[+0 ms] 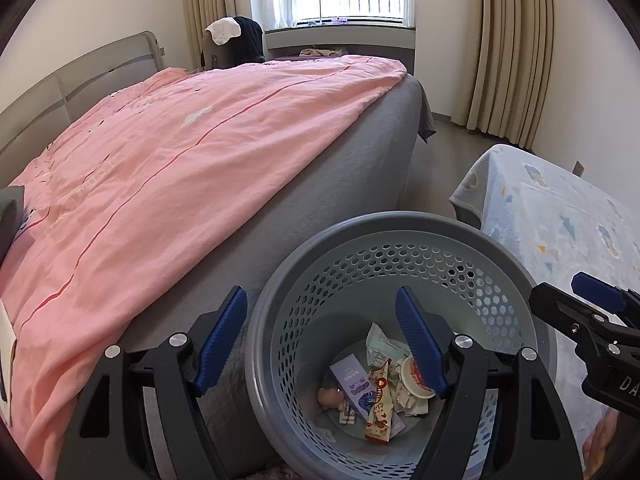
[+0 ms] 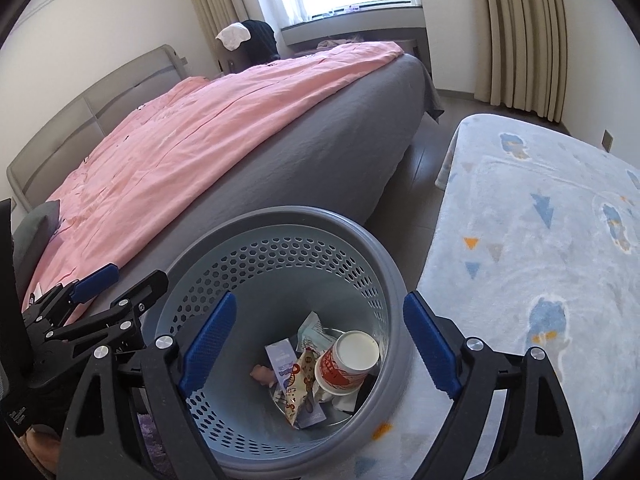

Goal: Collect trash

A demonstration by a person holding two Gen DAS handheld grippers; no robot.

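Beside bed, binned trash beneath right claw.

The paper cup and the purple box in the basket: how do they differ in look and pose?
The paper cup is round, white with red print; the purple box is flat, rectangular and pale purple. The cup lies tilted, showing its white circular end to the camera; the box lies on its broad face. Both rest among wrappers at the bottom of the perforated basket.
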